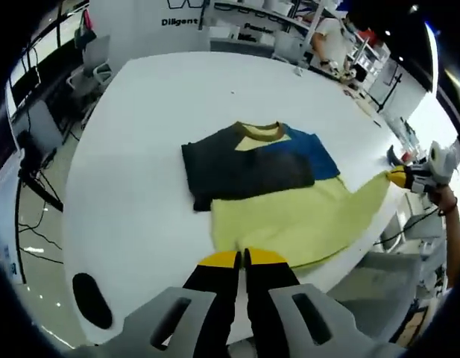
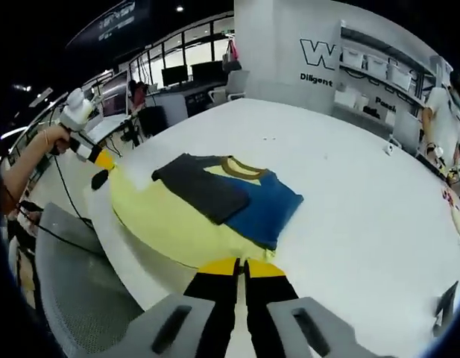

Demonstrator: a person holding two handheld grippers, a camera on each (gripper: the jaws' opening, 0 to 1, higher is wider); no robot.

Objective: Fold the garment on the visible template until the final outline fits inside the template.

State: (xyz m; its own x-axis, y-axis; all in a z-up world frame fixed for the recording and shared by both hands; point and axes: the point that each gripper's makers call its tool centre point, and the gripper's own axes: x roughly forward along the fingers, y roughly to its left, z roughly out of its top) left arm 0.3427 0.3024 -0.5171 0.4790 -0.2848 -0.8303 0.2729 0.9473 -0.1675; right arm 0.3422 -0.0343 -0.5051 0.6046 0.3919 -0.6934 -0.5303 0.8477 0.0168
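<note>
A T-shirt (image 1: 289, 216) lies on the white table (image 1: 155, 112), collar away from me. Its body is pale yellow; a dark grey part (image 1: 230, 164) is folded across the chest and a blue sleeve (image 1: 315, 153) shows beside it. My left gripper (image 1: 243, 259) is shut on the near hem at one corner. My right gripper (image 1: 401, 177) pinches the other hem corner, pulled out to a point past the table edge. In the right gripper view the T-shirt (image 2: 177, 216) runs from my right gripper (image 2: 243, 266), shut on its hem, to my left gripper (image 2: 104, 160).
A black oval object (image 1: 92, 298) sits near the table's front left edge. A small item (image 1: 298, 71) lies at the far side. Grey chairs (image 2: 65, 253) stand close to the table edge. Shelves and a person (image 1: 330, 37) are behind the table.
</note>
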